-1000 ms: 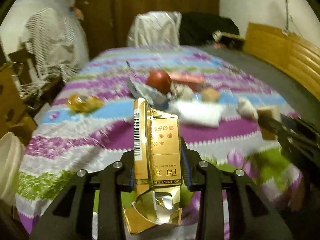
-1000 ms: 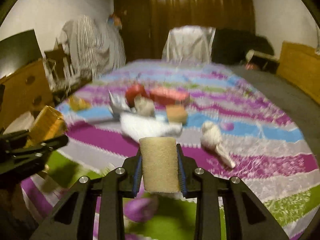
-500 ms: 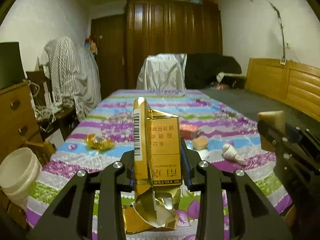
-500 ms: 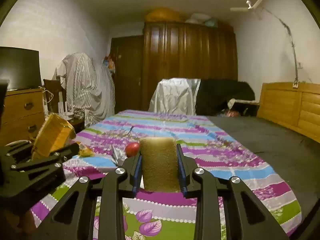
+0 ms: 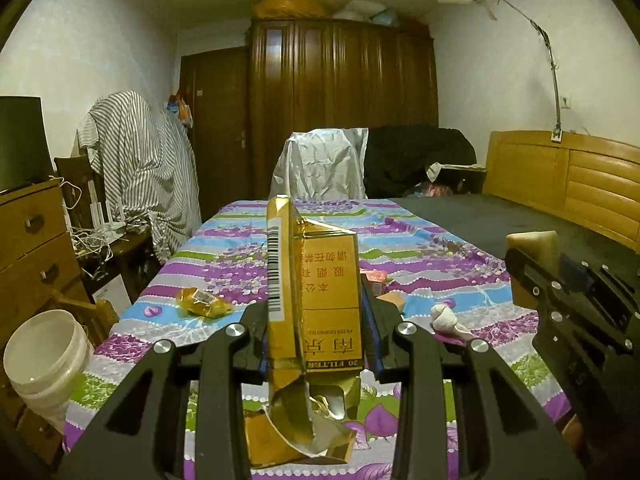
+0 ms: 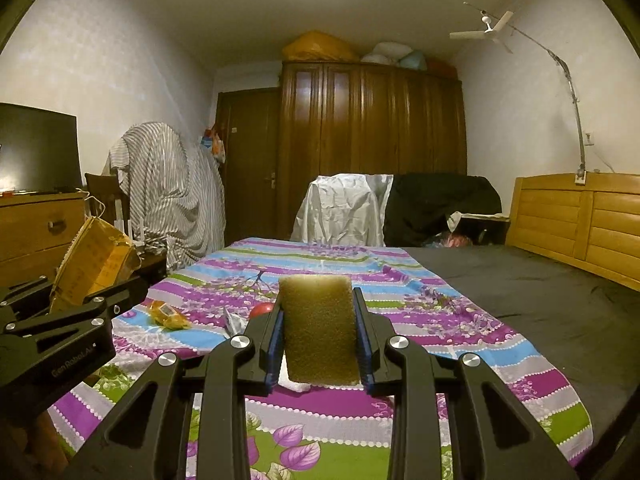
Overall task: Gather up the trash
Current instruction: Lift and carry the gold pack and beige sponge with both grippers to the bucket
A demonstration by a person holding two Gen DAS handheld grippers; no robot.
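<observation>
My left gripper (image 5: 316,320) is shut on a torn gold cigarette pack (image 5: 316,292), held upright above the bed's near end. My right gripper (image 6: 318,332) is shut on a tan sponge block (image 6: 318,332). Each gripper shows in the other's view: the right one with its sponge (image 5: 532,244) at the right, the left one with the pack (image 6: 96,256) at the left. On the striped bedspread (image 5: 224,260) lie a yellow wrapper (image 5: 204,302), a white crumpled tissue (image 5: 446,318), a red packet (image 5: 374,276), a red apple (image 6: 261,309) and a silver wrapper (image 6: 236,320).
A white plastic bucket (image 5: 44,352) stands on the floor at the bed's left. A wooden dresser (image 5: 28,248) and a chair draped in striped cloth (image 5: 140,176) line the left wall. A wooden headboard (image 5: 568,184) runs along the right. A dark wardrobe (image 5: 340,100) fills the far wall.
Both grippers have risen and tilted up from the bed, keeping the pack and the sponge. The trash on the bedspread now lies lower and farther off, and the room's far wall has come into sight.
</observation>
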